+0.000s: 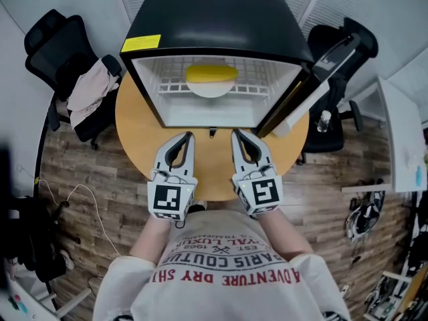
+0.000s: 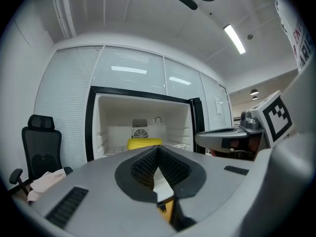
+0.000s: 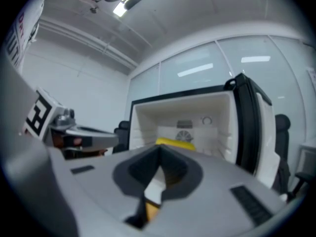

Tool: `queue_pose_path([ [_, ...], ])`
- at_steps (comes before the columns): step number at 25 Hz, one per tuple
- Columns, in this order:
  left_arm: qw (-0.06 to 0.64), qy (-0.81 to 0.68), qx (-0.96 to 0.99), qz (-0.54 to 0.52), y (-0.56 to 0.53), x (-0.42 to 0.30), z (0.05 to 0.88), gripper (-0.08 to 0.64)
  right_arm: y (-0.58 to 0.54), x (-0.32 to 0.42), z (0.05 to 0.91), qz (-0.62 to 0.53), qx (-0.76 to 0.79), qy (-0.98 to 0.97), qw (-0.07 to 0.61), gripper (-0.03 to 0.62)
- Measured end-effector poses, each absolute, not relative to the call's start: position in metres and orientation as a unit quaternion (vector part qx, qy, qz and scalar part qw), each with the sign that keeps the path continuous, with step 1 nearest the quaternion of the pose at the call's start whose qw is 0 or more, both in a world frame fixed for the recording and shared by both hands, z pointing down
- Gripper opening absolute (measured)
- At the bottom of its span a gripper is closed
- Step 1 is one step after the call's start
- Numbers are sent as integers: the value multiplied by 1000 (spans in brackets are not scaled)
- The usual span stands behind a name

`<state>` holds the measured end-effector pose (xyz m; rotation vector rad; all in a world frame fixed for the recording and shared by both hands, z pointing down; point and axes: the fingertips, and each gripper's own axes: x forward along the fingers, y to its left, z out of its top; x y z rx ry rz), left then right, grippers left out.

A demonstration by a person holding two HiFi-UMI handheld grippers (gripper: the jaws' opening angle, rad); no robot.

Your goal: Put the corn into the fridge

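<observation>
Head view, with both gripper views. The fridge (image 1: 207,19) stands on the round tabletop (image 1: 137,126), reaching back over its far edge, and its door (image 1: 302,89) is swung open toward the right edge. The corn (image 1: 211,73) lies inside on a white plate (image 1: 211,89), which rests on the wire shelf (image 1: 267,85) at about mid-width. The cob overhangs the plate at both ends.

The left gripper (image 1: 190,136) and right gripper (image 1: 235,134) hang side by side above the near edge of the tabletop, just in front of the fridge opening and apart from it. Both claws are clenched and empty, with the pads meeting at the tips and nothing between them.

By this layout the corn is already placed, and only the door seems left to close.

Likely hazards:
- A hard or off-centre push on the door could make the clenched tips skid off its smooth edge.
- The same push could jolt the fridge across the tabletop.
- Such a jolt could roll the overhanging cob off the plate and onto the shelf.
- A claw reaching back into the opening could catch the shelf front or knock the plate.
</observation>
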<state>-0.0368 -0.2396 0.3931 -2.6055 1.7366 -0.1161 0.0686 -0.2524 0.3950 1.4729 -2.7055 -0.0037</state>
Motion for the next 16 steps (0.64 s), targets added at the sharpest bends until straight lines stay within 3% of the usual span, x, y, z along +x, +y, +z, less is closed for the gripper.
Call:
queue_pose_path([
  [16,0,557,-829,-43,-242,-34,395,25,-251,67,399,-24,473,-880,47,28],
])
